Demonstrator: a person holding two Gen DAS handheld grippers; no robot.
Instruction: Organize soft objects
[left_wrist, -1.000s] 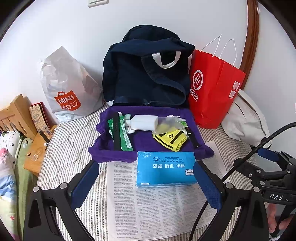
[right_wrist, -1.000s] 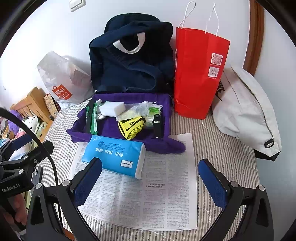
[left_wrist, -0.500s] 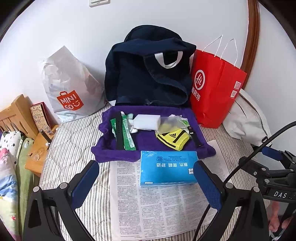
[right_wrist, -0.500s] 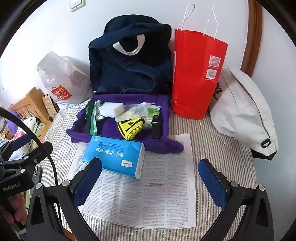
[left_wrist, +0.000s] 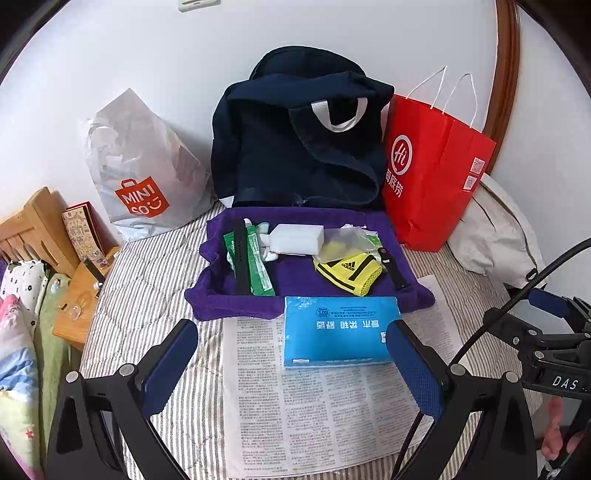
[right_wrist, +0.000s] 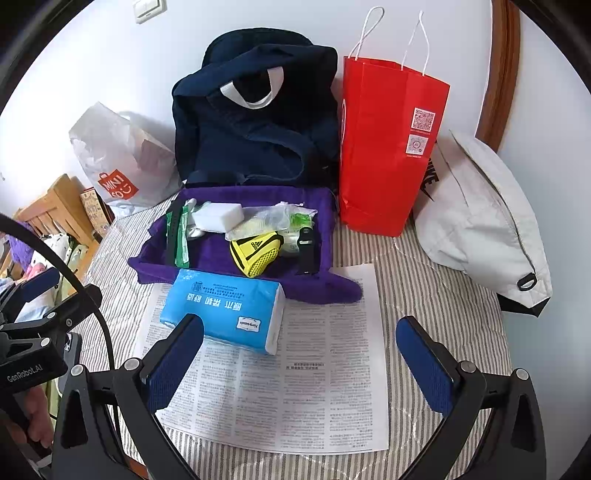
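A blue tissue pack (left_wrist: 340, 334) (right_wrist: 225, 308) lies on a newspaper (left_wrist: 314, 406) (right_wrist: 295, 369) on the striped bed. Behind it a purple cloth tray (left_wrist: 295, 291) (right_wrist: 325, 288) holds a yellow Adidas pouch (left_wrist: 349, 271) (right_wrist: 258, 254), a white block (left_wrist: 297, 240), a green packet (left_wrist: 255, 260) and a black strap (right_wrist: 306, 251). My left gripper (left_wrist: 291, 373) is open and empty, just in front of the tissue pack. My right gripper (right_wrist: 301, 363) is open and empty over the newspaper, right of the pack.
Against the wall stand a dark navy bag (left_wrist: 303, 147) (right_wrist: 258, 122), a red paper bag (left_wrist: 432, 184) (right_wrist: 388, 147) and a white Miniso bag (left_wrist: 144, 173) (right_wrist: 122, 162). A white fabric bag (right_wrist: 480, 221) lies at the right. A wooden shelf (left_wrist: 44, 229) is at the left.
Both grippers have shifted slightly; the scene sits a little further right and lower in the left wrist view. Nothing was grasped or moved.
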